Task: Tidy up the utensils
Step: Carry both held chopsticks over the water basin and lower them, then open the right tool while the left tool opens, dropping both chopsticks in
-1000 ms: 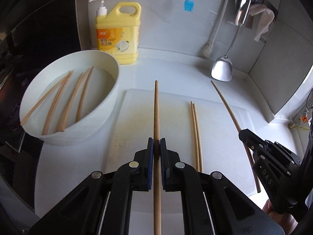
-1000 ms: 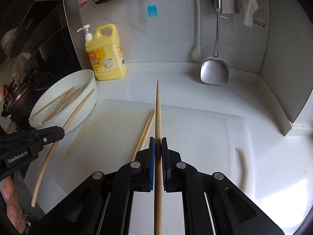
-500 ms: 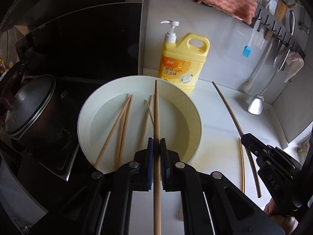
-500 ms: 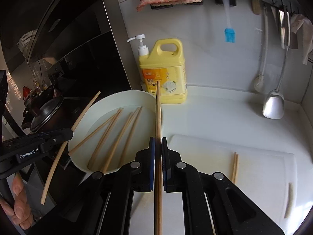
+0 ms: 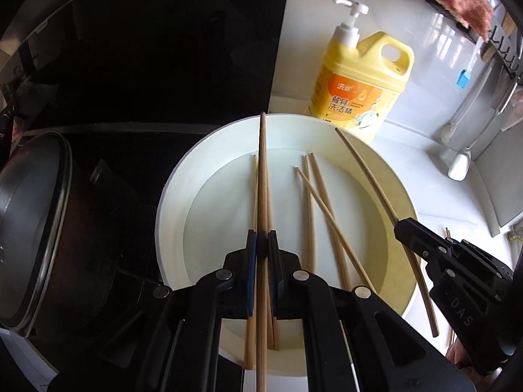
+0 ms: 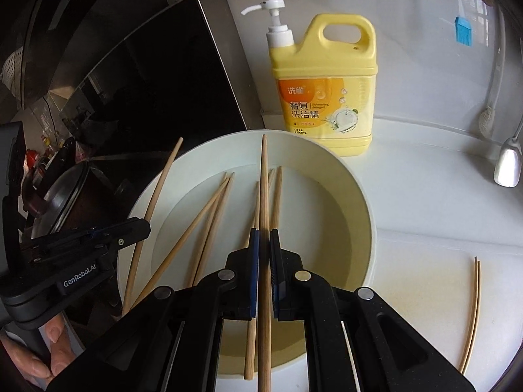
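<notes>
A white basin [image 5: 170, 196] [image 6: 362, 202] holds several wooden chopsticks [image 5: 323, 209] [image 6: 202, 219]. My left gripper [image 5: 261, 238] is shut on one chopstick [image 5: 262, 170] and holds it over the basin's left part. My right gripper [image 6: 264, 238] is shut on another chopstick [image 6: 264, 183] over the basin's middle. Each gripper shows in the other's view, the right one [image 5: 405, 228] and the left one [image 6: 140, 228], both above the basin. Two chopsticks [image 6: 474, 307] lie on the white cutting board [image 6: 425, 281] at the right.
A yellow dish soap bottle [image 5: 359, 81] [image 6: 327, 91] stands behind the basin. A dark pot with a lid [image 5: 29, 228] sits on the stove at the left. A metal spatula [image 6: 506, 166] and a blue brush [image 6: 462, 31] hang on the back wall.
Both grippers have swung left from over the cutting board to over the basin, each still holding its chopstick. The basin is now closer in both views.
</notes>
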Action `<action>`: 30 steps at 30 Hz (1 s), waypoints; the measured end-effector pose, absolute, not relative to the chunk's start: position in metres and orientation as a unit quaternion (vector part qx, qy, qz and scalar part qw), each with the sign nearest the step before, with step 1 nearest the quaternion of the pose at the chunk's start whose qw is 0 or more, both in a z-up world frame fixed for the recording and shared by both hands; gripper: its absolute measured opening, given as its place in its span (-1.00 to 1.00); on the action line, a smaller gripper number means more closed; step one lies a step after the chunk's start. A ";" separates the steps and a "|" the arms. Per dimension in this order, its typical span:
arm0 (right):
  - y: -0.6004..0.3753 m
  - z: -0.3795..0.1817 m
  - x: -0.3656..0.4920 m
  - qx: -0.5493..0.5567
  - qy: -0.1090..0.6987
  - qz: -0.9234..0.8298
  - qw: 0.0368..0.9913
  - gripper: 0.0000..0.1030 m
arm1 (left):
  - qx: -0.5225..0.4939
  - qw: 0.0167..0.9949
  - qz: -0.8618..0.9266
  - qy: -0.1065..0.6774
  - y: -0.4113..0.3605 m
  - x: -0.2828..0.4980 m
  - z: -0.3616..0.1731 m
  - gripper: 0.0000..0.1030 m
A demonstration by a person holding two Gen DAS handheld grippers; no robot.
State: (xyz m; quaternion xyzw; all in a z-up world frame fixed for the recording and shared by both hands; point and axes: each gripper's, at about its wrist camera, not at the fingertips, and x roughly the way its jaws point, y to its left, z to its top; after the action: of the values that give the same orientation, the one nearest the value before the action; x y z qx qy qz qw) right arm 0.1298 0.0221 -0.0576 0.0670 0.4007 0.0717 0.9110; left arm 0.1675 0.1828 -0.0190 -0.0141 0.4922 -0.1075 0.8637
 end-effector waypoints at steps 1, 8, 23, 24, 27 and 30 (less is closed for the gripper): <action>0.024 -0.060 0.133 0.068 0.406 0.073 0.908 -0.87 | -0.020 0.861 -0.107 0.496 0.184 0.170 -0.022 -0.85; 0.033 -0.071 0.151 0.061 0.432 0.081 0.896 -0.87 | -0.031 0.852 -0.108 0.511 0.188 0.183 -0.039 -0.85; 0.032 -0.076 0.163 0.069 0.449 0.077 0.888 -0.52 | -0.022 0.849 -0.091 0.521 0.187 0.194 -0.048 -0.67; 0.031 -0.075 0.162 0.069 0.446 0.074 0.889 -0.49 | -0.019 0.850 -0.087 0.518 0.186 0.194 -0.047 -0.59; 0.028 -0.071 0.159 0.064 0.440 0.068 0.893 -0.40 | -0.021 0.855 -0.079 0.513 0.188 0.191 -0.042 0.07; 0.024 -0.068 0.155 0.063 0.434 0.058 0.897 -0.23 | -0.026 0.862 -0.068 0.502 0.192 0.188 -0.038 0.33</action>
State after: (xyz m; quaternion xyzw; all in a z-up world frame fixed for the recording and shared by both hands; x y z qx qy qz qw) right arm 0.1546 0.0237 -0.0676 0.0625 0.4339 0.0580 0.8969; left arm 0.1878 0.1918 -0.0376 -0.0257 0.5024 -0.0683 0.8615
